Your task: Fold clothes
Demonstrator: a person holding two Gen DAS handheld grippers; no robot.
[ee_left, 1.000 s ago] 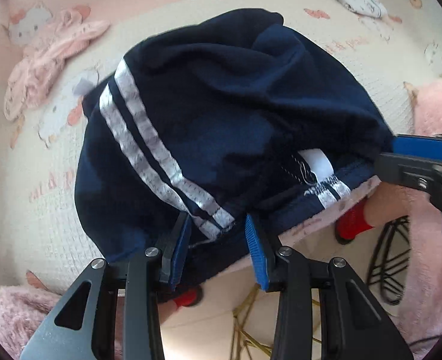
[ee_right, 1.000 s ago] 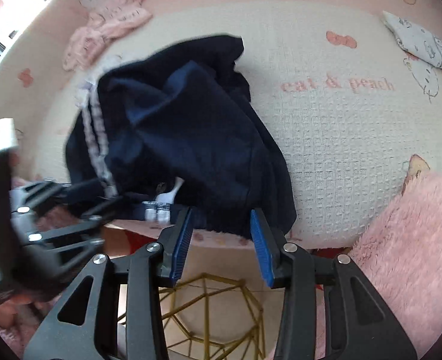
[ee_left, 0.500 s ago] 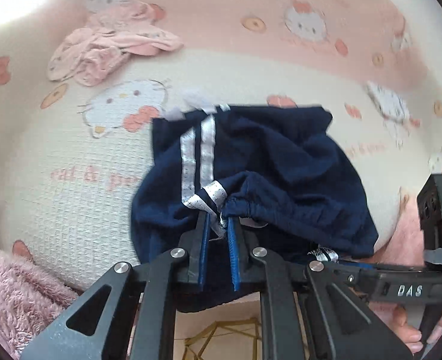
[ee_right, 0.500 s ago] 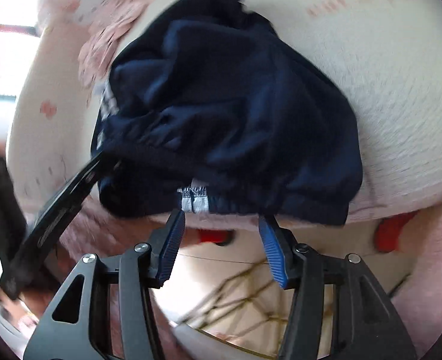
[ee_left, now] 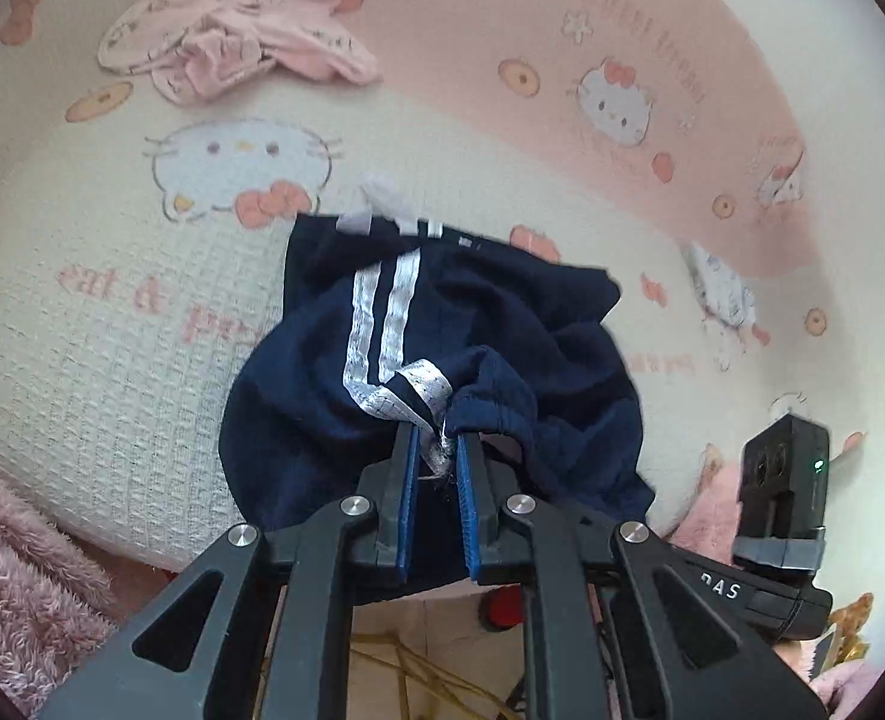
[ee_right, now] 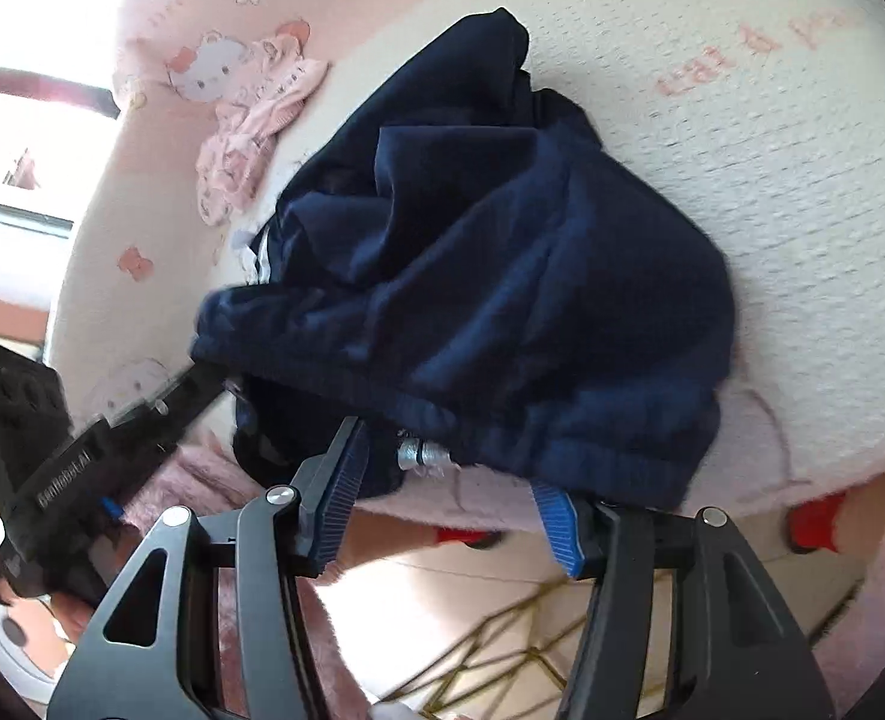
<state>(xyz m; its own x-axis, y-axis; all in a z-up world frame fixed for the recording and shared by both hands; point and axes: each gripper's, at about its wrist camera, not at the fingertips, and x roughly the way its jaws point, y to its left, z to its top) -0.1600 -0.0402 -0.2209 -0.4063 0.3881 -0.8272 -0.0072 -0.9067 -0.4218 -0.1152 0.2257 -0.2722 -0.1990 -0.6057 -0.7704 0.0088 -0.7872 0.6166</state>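
Left wrist: left gripper (ee_left: 434,453) clenches the navy shorts (ee_left: 502,360) waistband; right gripper (ee_right: 448,480) gapes under it; blanket (ee_left: 112,300) reads "eat & peach".

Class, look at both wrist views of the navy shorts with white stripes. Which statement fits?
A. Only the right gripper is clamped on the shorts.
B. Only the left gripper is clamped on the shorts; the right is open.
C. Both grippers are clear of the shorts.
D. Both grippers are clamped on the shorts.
B: the left gripper pinches the navy shorts at the striped waistband, while the right gripper stands wide open under the hem.
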